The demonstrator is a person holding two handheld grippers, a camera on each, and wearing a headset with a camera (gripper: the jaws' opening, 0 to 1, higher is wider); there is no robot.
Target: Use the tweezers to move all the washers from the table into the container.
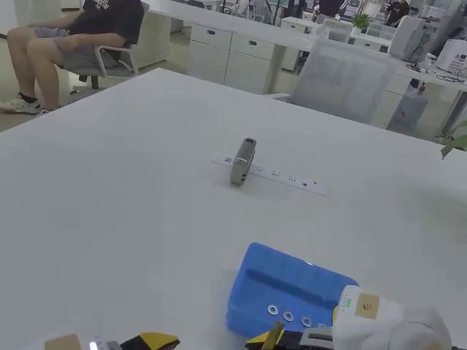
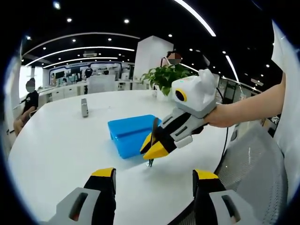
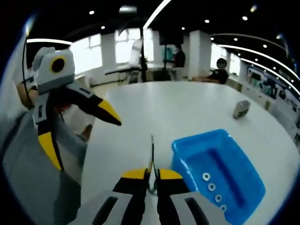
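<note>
Right gripper view: your right gripper (image 3: 151,174) is clamped on the tweezers (image 3: 152,151), which point forward just beside the blue container (image 3: 199,136) on the white table (image 3: 187,103). Four washers (image 3: 212,187) lie inside the container. Your left gripper (image 2: 154,174) has its jaws spread wide, holding nothing.

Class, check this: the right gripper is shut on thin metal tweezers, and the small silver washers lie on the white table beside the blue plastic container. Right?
No. The small silver washers lie inside the blue plastic container, not beside it on the white table; the right gripper view shows this. The right gripper is shut on the thin metal tweezers.
</note>
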